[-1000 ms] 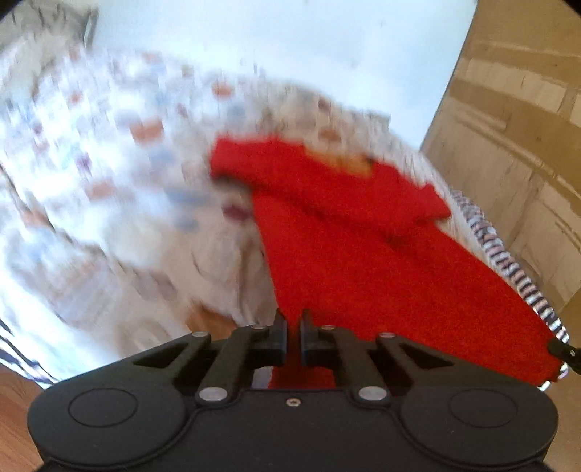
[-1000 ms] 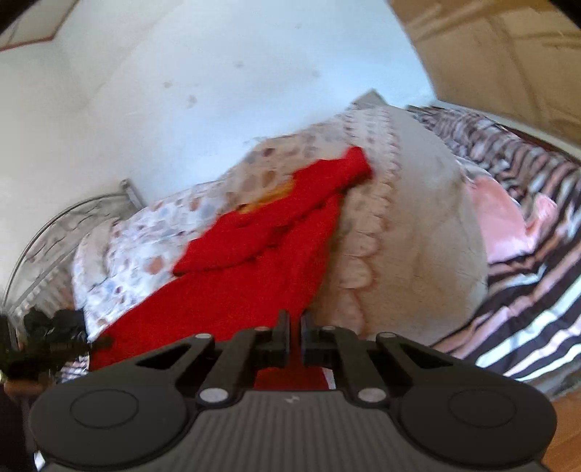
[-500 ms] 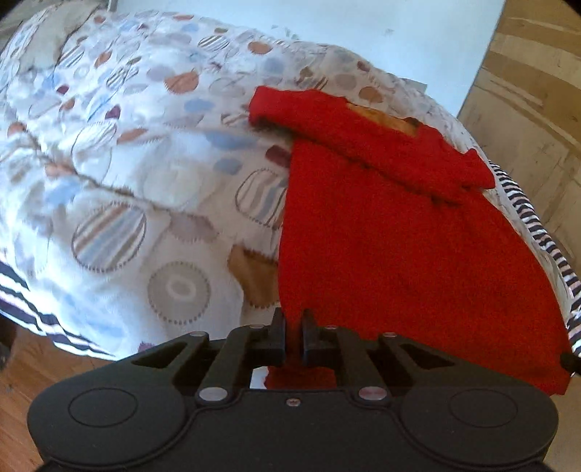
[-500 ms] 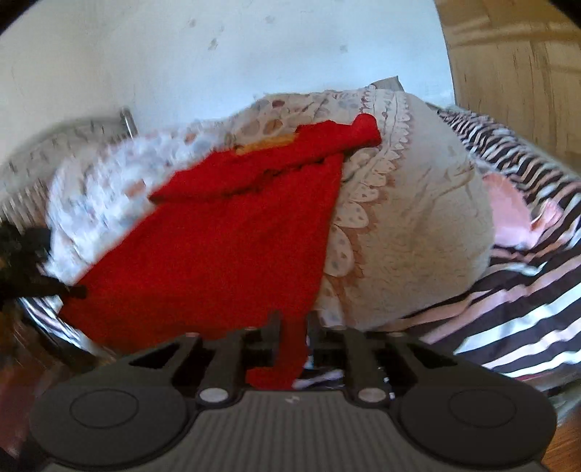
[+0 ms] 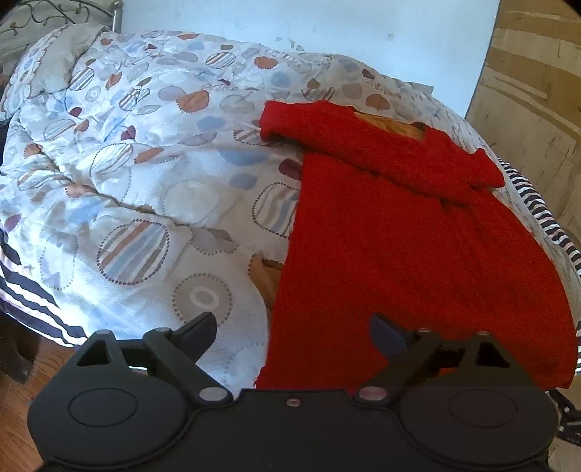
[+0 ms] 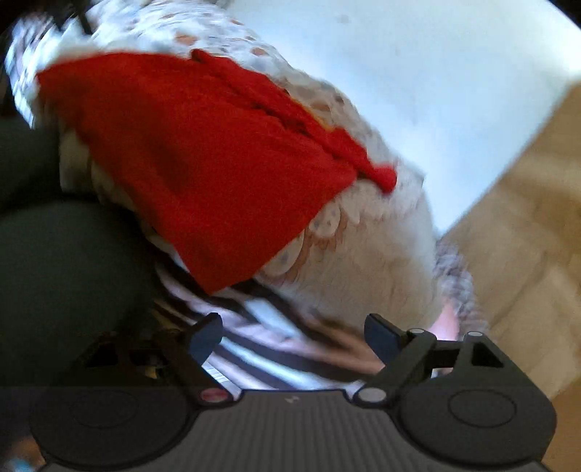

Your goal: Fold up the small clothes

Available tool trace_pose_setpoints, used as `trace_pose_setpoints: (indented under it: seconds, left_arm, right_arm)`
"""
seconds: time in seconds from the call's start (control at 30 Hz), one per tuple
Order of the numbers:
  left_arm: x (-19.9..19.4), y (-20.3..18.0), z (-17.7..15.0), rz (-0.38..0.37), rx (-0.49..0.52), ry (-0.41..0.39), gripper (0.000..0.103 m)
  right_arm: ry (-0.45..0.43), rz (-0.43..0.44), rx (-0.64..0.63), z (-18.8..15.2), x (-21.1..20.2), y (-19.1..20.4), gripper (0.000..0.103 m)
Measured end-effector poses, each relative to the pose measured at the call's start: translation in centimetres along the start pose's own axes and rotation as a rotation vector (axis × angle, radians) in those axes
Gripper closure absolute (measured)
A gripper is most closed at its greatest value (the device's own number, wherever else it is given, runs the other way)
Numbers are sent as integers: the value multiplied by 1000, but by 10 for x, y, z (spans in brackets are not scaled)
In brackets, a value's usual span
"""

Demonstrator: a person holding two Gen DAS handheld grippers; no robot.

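A small red knit sweater lies spread on a patterned quilt, its sleeves folded across the top and an orange lining showing at the neck. My left gripper is open and empty just before the sweater's bottom hem. The sweater also shows in the blurred right wrist view, draped over the bed's edge. My right gripper is open and empty, back from the sweater's lower corner, over striped bedding.
A white wall stands behind the bed. A wooden wardrobe is at the right. A metal bedhead is at the far left. Wooden floor shows at lower left. A dark shape fills the right view's left side.
Both grippers were shut on the sweater's bottom hem; both have opened and let it go. The sweater now rests flat on the quilt. The right gripper has swung and tilted away.
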State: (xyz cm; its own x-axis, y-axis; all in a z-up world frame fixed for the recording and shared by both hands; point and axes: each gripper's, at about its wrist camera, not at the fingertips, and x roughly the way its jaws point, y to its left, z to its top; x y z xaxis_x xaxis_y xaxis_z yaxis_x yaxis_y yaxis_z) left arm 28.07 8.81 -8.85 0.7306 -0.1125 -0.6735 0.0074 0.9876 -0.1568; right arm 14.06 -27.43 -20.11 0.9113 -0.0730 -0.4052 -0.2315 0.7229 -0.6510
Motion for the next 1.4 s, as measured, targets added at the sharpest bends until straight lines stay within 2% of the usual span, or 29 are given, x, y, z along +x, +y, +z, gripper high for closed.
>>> trace_pose_setpoints:
  seconds: [0.1, 0.2, 0.3, 0.33, 0.37, 0.43, 0.6, 0.67, 0.77, 0.83, 0.97, 1.13, 1.27, 1.4]
  left_arm:
    - [-3, 0, -2, 2, 7, -10, 5]
    - [-7, -2, -4, 9, 19, -27, 2]
    - [-8, -3, -5, 5, 27, -28, 1]
    - [-8, -4, -6, 2, 31, -29, 1]
    - [-8, -4, -6, 0, 35, -31, 1]
    - [-7, -7, -4, -11, 46, -34, 1]
    - [-3, -23, 0, -54, 112, -46, 1]
    - [4, -29, -1, -55, 143, -31, 1]
    - [22, -42, 0, -98, 166, 25, 1]
    - [26, -49, 1, -147, 176, 7, 1]
    - [32, -55, 4, -199, 192, -12, 1]
    - [21, -43, 0, -210, 182, -61, 1]
    - [5, -35, -5, -204, 169, -119, 1]
    - [-19, -34, -18, -201, 199, -198, 1]
  right_arm:
    - [-103, -55, -164, 1, -1, 11, 16]
    - [-219, -68, -294, 4, -11, 19, 21]
    - [-305, -67, -406, 5, -22, 26, 36]
    - [-322, -68, -435, 5, -25, 28, 46]
    - [-336, -64, -464, 5, -29, 30, 61]
    - [-339, -35, -484, 7, -34, 31, 77]
    - [-299, 14, -507, 11, -39, 30, 88]
    - [-256, 26, -475, 18, -40, 27, 89]
    - [-222, 28, -393, 34, -40, 20, 90]
    - [-210, 45, -330, 45, -42, 16, 90]
    - [-202, 102, -183, 61, -44, -2, 90]
    - [-197, 168, -4, 76, -36, -27, 92]
    - [-187, 251, 204, 93, -26, -55, 93]
    - [-174, 331, 431, 118, -14, -93, 93]
